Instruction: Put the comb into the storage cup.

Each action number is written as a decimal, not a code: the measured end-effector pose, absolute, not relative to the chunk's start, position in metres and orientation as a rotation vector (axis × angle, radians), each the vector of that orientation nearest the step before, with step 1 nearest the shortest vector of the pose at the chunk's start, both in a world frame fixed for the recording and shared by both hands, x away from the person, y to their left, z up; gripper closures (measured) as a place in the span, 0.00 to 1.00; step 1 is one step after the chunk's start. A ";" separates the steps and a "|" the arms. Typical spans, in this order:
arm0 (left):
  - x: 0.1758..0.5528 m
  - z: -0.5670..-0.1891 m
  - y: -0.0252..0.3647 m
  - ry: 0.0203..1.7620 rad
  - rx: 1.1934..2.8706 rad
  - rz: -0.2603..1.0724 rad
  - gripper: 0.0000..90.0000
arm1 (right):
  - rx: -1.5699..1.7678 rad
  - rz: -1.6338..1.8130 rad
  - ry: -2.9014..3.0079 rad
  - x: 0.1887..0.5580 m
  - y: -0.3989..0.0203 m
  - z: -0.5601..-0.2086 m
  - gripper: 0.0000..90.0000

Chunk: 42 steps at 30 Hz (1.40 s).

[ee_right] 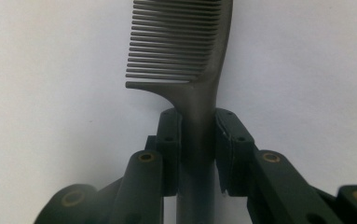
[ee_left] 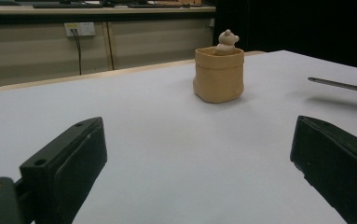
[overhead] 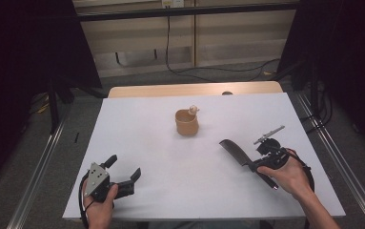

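A dark grey comb [overhead: 235, 151] [ee_right: 185, 51] is clamped by its handle in my right gripper [overhead: 255, 165] [ee_right: 198, 140], which is shut on it at the right of the white table; the teeth point away from the hand toward the table's middle. A tan cup [overhead: 187, 123] [ee_left: 218, 74] with a small bear figure [overhead: 193, 109] [ee_left: 226, 41] at its rim stands mid-table, far side. My left gripper [overhead: 124, 168] [ee_left: 199, 163] sits near the front left edge, open, with bare table between its fingers. The comb's tip [ee_left: 341, 85] shows at the right edge of the left gripper view.
The white table top [overhead: 151, 143] sits on a wooden table whose far edge [overhead: 194, 89] shows. Metal rails [overhead: 37, 167] run along both sides on the floor. Cables [overhead: 208, 69] lie on the floor beyond the table.
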<state>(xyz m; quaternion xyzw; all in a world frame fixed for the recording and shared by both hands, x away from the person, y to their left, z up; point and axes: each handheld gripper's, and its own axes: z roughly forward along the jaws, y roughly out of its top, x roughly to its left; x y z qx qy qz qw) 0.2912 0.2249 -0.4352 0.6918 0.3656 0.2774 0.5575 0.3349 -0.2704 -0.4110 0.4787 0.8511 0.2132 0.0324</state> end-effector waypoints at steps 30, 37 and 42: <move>0.291 -0.434 0.227 0.859 1.628 0.658 0.04 | 1.238 1.035 2.399 0.328 -0.270 -0.394 0.81; 0.292 -0.434 0.227 0.861 1.626 0.657 0.04 | 1.232 1.115 2.316 0.327 -0.271 -0.393 0.81; 0.291 -0.435 0.227 0.858 1.624 0.656 0.04 | 1.208 1.171 2.276 0.325 -0.271 -0.390 0.81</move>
